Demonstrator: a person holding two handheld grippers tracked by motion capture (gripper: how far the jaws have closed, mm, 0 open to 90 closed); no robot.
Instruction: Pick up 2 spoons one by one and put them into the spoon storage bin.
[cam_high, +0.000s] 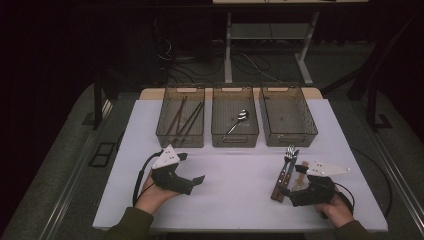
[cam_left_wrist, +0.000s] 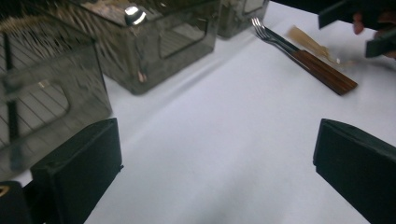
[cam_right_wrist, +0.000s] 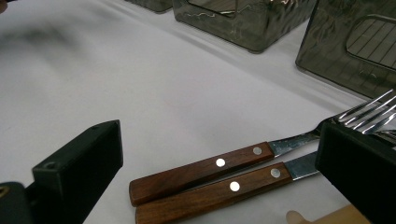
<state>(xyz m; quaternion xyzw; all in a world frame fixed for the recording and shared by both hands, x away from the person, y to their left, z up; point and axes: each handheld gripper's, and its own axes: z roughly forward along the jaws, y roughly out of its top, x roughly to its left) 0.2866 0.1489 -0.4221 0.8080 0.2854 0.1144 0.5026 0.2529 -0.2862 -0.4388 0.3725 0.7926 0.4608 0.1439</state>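
Two forks (cam_high: 285, 172) with brown wooden handles lie side by side on the white table (cam_high: 235, 190), at the right. My right gripper (cam_high: 292, 180) stands open just beside them. In the right gripper view the fork handles (cam_right_wrist: 205, 172) lie on the table between the wide-set jaws of the right gripper (cam_right_wrist: 222, 135), and the pads do not press on them. The right jaw hides part of the tines. My left gripper (cam_high: 192, 169) is open over bare table at the left. Nothing is between the jaws of the left gripper (cam_left_wrist: 219, 140); the forks (cam_left_wrist: 308, 60) lie farther off.
Three dark see-through bins stand in a row at the back. The left bin (cam_high: 181, 117) holds chopsticks, the middle bin (cam_high: 235, 117) holds a spoon (cam_high: 240, 119), and nothing is visible in the right bin (cam_high: 287, 116). A pale wooden piece (cam_high: 303, 170) lies beside the forks.
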